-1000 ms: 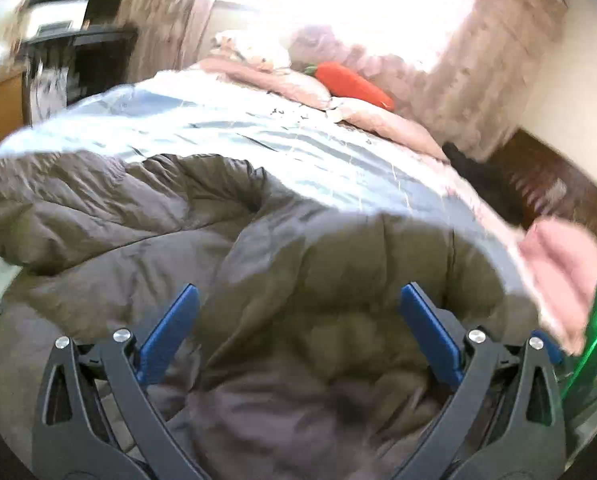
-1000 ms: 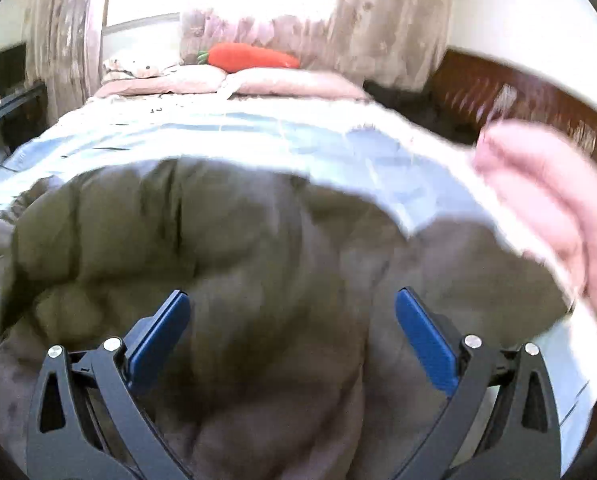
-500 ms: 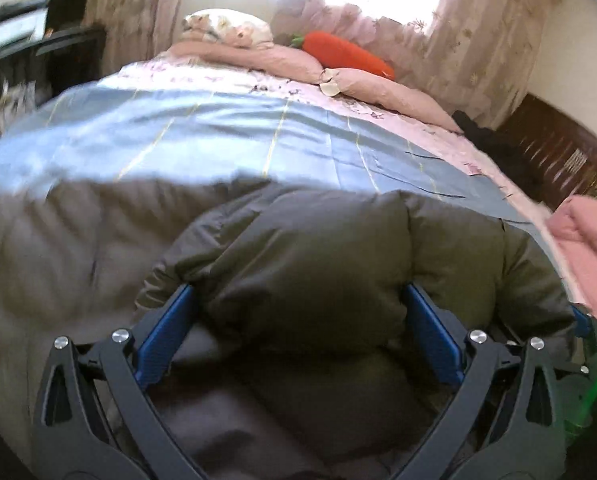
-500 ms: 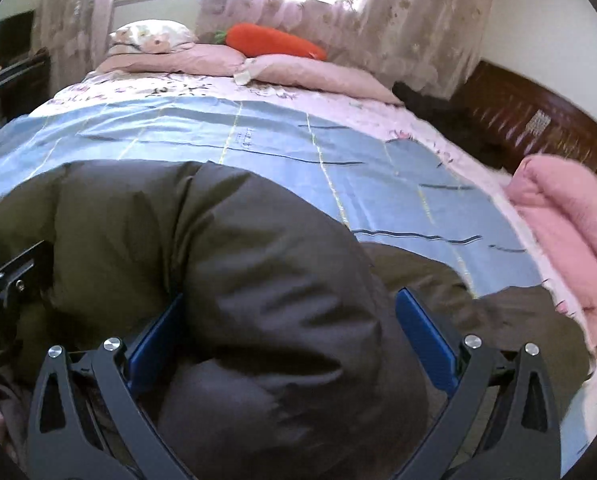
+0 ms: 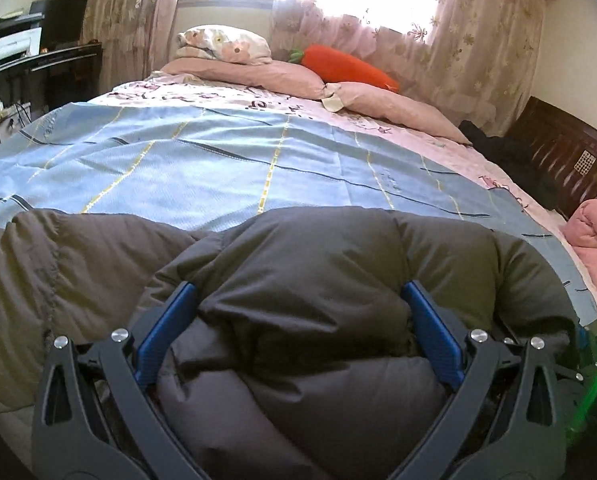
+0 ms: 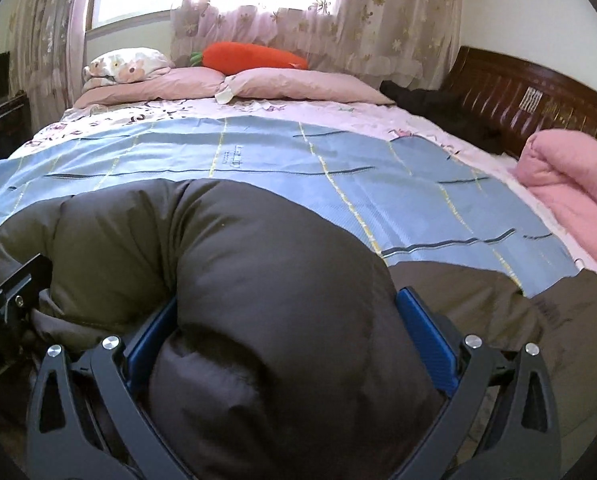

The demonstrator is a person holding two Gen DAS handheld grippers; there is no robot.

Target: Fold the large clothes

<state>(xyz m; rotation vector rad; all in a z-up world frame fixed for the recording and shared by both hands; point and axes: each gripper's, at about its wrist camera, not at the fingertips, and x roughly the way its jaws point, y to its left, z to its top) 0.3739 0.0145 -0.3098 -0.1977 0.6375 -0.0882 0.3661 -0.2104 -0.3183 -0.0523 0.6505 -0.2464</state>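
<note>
Left gripper (image 5: 298, 316), right gripper (image 6: 286, 320) spread wide around puffy jacket (image 5: 318, 280) at 6 o'clock | risk: slippery bulk escaping mid-fold

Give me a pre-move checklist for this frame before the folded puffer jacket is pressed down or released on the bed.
1. Left gripper has a thick fold of the puffer jacket between its blue pads: ok.
2. Right gripper has a bulging fold between its fingers: ok.
3. Whether either is squeezing or only straddling the fabric: cannot tell.
4. Blue bedspread ahead of the jacket is flat and free of objects: ok.
5. Pink folded blanket sits apart from the jacket: ok.
6. Jacket edges aligned beneath the fold: cannot tell, hidden.
</note>
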